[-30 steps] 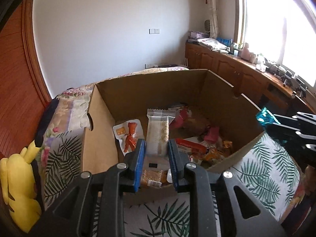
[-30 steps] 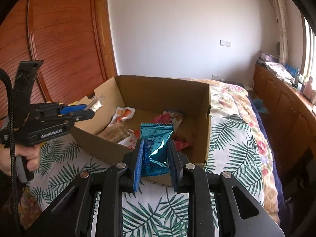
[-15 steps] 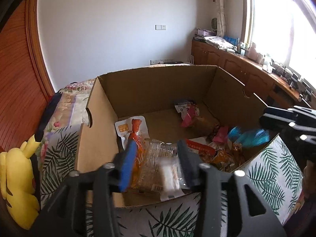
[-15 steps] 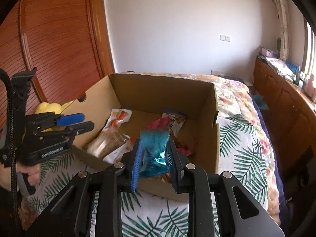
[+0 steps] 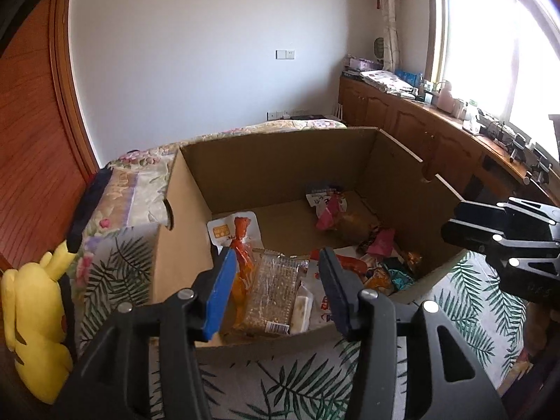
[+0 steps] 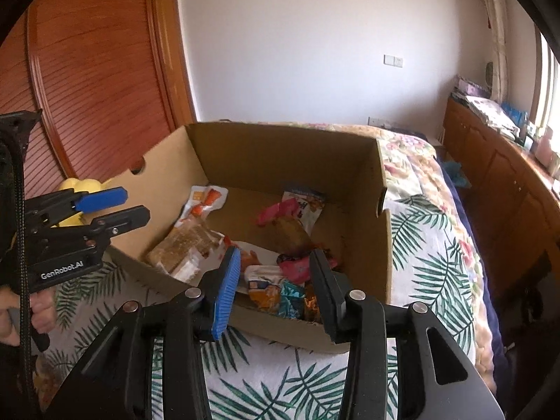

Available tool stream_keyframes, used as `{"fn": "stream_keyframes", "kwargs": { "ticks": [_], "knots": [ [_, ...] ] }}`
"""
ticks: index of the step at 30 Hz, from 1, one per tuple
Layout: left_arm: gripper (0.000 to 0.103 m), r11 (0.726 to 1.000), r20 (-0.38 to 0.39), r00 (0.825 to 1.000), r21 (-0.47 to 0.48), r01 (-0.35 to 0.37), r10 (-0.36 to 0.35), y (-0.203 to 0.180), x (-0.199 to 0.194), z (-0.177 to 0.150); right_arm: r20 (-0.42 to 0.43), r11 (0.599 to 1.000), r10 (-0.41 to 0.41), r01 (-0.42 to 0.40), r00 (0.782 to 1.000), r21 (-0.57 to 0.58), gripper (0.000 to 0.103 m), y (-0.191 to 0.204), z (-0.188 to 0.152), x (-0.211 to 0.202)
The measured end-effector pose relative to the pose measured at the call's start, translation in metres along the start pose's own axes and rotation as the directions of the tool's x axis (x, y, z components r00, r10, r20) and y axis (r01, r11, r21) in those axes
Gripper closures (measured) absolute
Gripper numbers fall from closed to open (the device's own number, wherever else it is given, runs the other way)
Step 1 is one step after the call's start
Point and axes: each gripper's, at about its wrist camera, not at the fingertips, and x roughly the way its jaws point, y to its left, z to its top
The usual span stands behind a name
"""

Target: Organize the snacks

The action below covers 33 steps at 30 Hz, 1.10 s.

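the left gripper (image 5: 276, 287) hangs over the near edge of the open brown cardboard box (image 5: 280, 161), and its jaws have just been opening; they stand about half wide with nothing pinched between them. the clear see-through pack of pale brown crackers (image 5: 271, 292) lies in the box right below them. the right gripper (image 6: 274, 288) hangs over the other near corner, and its jaws have just been opening too, half wide and holding nothing. the shiny teal snack packet (image 6: 292, 297) lies in the box under them, on top of other wrappers.

what could go wrong, i think: the cracker pack sits close to the near wall of the box, so a claw pulled back low could catch that wall and drag the box across the white bed cover with green palm leaves (image 6: 430, 273). the bed is soft, so a push could tip the box. the two claws are close, so they could bump if both swing in at once.

counting: one box, two grippers, one yellow plush toy (image 5: 35, 322) beside the box. snacks i can tell apart in the box: one cracker pack, one teal packet, one white pouch with an orange picture (image 5: 232, 231), one white and blue bag at the back (image 6: 308, 203), and about three pink wrappers (image 6: 295, 267). the rest of the pile is too mixed up to count
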Motion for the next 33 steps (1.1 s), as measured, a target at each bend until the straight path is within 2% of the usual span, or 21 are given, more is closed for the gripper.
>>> {"fn": "stream_keyframes", "kwargs": {
  "ticks": [7,10,13,15,17,20,22,26,30,33],
  "knots": [
    [0.051,1.000,0.060,0.998,0.023,-0.003,0.001,-0.004,-0.051,0.005,0.067,1.000,0.003,-0.001,0.998,-0.020,0.059,0.016,0.008,-0.051],
    [0.045,1.000,0.081,0.997,0.029,-0.005,0.003,-0.007,-0.069,0.002,0.092,1.000,0.014,-0.013,0.996,-0.010,0.056,0.024,0.003,-0.069],
    [0.031,0.999,0.108,0.994,0.035,-0.004,0.000,-0.011,-0.087,0.000,0.118,1.000,0.011,-0.012,0.993,0.001,0.051,0.032,-0.002,-0.085],
    [0.029,0.999,0.121,0.993,0.044,0.003,-0.008,-0.015,-0.098,-0.002,0.132,1.000,0.008,-0.008,0.991,-0.003,0.049,0.038,-0.005,-0.094],
    [0.021,0.998,0.124,0.992,0.055,0.005,-0.012,-0.018,-0.106,-0.005,0.144,1.000,-0.023,0.023,0.989,0.001,0.041,0.040,-0.007,-0.101],
    [0.018,0.999,0.140,0.990,0.048,0.002,-0.009,-0.022,-0.117,-0.010,0.168,0.998,-0.063,0.060,0.984,0.019,0.030,0.042,-0.011,-0.114],
    [0.012,0.999,0.150,0.989,0.043,0.003,-0.010,-0.024,-0.124,-0.014,0.174,0.997,-0.080,0.077,0.981,0.027,0.023,0.042,-0.014,-0.120],
    [0.010,0.998,0.191,0.982,0.063,-0.023,0.011,-0.032,-0.136,-0.024,0.178,0.996,-0.081,0.074,0.981,0.045,0.016,0.039,-0.021,-0.128],
    [0.010,0.998,0.197,0.980,0.053,-0.026,0.015,-0.038,-0.146,-0.035,0.176,0.997,-0.073,0.068,0.982,0.033,0.016,0.040,-0.030,-0.136],
    [0.010,0.994,0.239,0.967,0.046,-0.100,0.086,-0.044,-0.157,-0.050,0.185,0.998,-0.070,0.068,0.980,0.018,0.015,0.043,-0.038,-0.145]
  ]
}}
